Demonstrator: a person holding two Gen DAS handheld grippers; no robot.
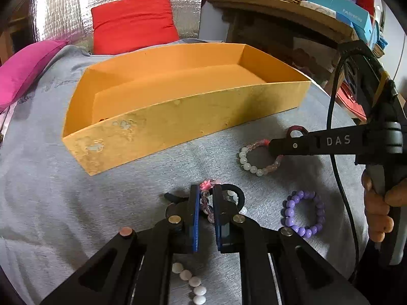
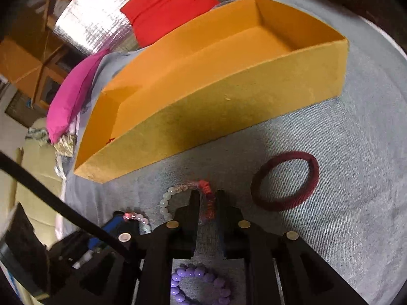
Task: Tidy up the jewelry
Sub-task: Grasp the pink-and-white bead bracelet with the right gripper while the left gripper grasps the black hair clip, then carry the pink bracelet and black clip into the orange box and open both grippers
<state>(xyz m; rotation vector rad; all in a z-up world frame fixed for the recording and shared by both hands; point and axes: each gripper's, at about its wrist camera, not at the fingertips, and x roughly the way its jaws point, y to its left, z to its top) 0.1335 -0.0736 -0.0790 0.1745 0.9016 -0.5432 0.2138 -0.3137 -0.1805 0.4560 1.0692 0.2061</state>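
An open orange box (image 1: pixel 183 117) lies on the grey cloth, also in the right wrist view (image 2: pixel 229 106). My left gripper (image 1: pixel 206 190) is shut on a pink and clear bead bracelet (image 1: pixel 205 200), low over the cloth. My right gripper (image 2: pixel 207 195) is shut on the red-tied part of a white and pink bead bracelet (image 2: pixel 203 188); it shows from the side in the left wrist view (image 1: pixel 273 147), with that bracelet (image 1: pixel 250 164) under it. A purple bead bracelet (image 1: pixel 302 213) lies between the grippers, also in the right wrist view (image 2: pixel 201 282).
A maroon hair tie (image 2: pixel 285 180) lies right of my right gripper. A black hair tie (image 1: pixel 235 193) lies by my left fingers. A string of white beads (image 1: pixel 190 284) lies under my left gripper. Red (image 1: pixel 134 23) and magenta (image 1: pixel 25 68) cushions sit behind the box.
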